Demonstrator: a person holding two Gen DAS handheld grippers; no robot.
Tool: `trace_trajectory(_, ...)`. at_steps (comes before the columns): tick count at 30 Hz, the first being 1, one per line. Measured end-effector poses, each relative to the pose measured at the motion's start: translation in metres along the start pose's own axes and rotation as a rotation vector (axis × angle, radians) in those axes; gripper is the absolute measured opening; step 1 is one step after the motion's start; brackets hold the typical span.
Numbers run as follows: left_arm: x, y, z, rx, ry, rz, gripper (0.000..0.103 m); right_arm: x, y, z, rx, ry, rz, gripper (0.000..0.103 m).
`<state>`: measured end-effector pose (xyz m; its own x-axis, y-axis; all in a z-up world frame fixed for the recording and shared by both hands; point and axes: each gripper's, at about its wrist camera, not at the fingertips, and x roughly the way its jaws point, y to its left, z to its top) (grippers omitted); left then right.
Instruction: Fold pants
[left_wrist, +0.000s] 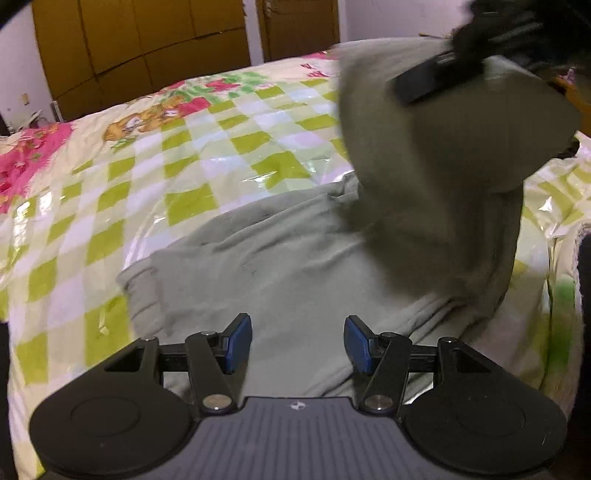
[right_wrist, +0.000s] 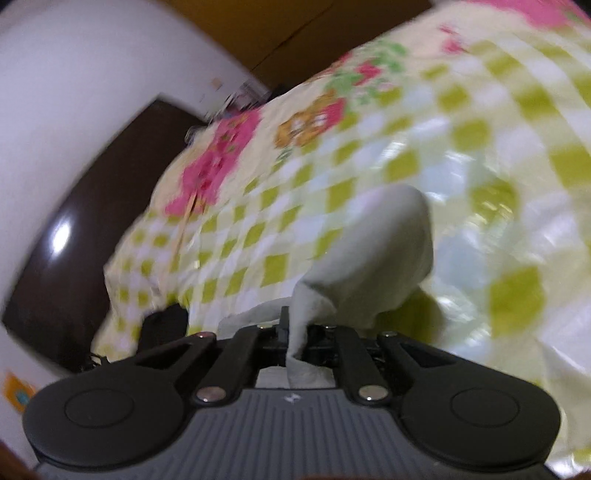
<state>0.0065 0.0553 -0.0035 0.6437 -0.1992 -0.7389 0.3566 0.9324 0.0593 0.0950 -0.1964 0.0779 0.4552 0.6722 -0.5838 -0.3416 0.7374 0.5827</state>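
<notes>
Pale grey-green pants (left_wrist: 280, 266) lie on the checked bed cover (left_wrist: 166, 177), and one part of them is lifted high at the right. My left gripper (left_wrist: 297, 343) hovers open over the flat part of the pants, its blue pads (left_wrist: 238, 343) apart with nothing between them. In the left wrist view my right gripper (left_wrist: 436, 83) is up at the top right, holding the raised fabric. In the right wrist view the right gripper (right_wrist: 295, 332) is shut on a fold of the pants (right_wrist: 376, 258), which hangs from its jaws above the bed.
The bed cover (right_wrist: 258, 229) is green and white checks with pink cartoon prints and a glossy plastic sheen. Brown wardrobe doors (left_wrist: 147, 44) stand behind the bed. A dark wooden board (right_wrist: 74, 240) borders the bed's side. The bed edge drops off at the right (left_wrist: 561, 295).
</notes>
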Motion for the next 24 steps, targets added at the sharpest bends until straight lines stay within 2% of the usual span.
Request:
trace_trajectory(3, -0.013, 0.009, -0.010, -0.017, -0.014, 0.019, 0.068, 0.039, 0.042, 0.002, -0.098, 0.084, -0.007, 0.009)
trace_trajectory(6, -0.018, 0.017, -0.011, -0.044, -0.009, -0.012, 0.069, 0.075, 0.067, -0.008, -0.140, 0.150, 0.013, 0.009)
trace_trajectory(10, -0.007, 0.018, -0.015, -0.058, 0.028, -0.030, 0.069, 0.112, 0.086, -0.018, -0.149, 0.203, 0.039, 0.006)
trace_trajectory(17, -0.019, 0.031, -0.019, -0.123, -0.010, -0.065, 0.070, 0.146, 0.111, -0.028, -0.172, 0.270, 0.001, 0.007)
trace_trajectory(21, -0.033, 0.046, -0.026, -0.145, -0.016, -0.066, 0.070, 0.160, 0.107, -0.034, -0.128, 0.310, 0.013, 0.015)
trace_trajectory(24, -0.048, 0.052, -0.040, -0.115, 0.006, -0.012, 0.071, 0.161, 0.105, -0.036, -0.087, 0.323, 0.041, 0.024)
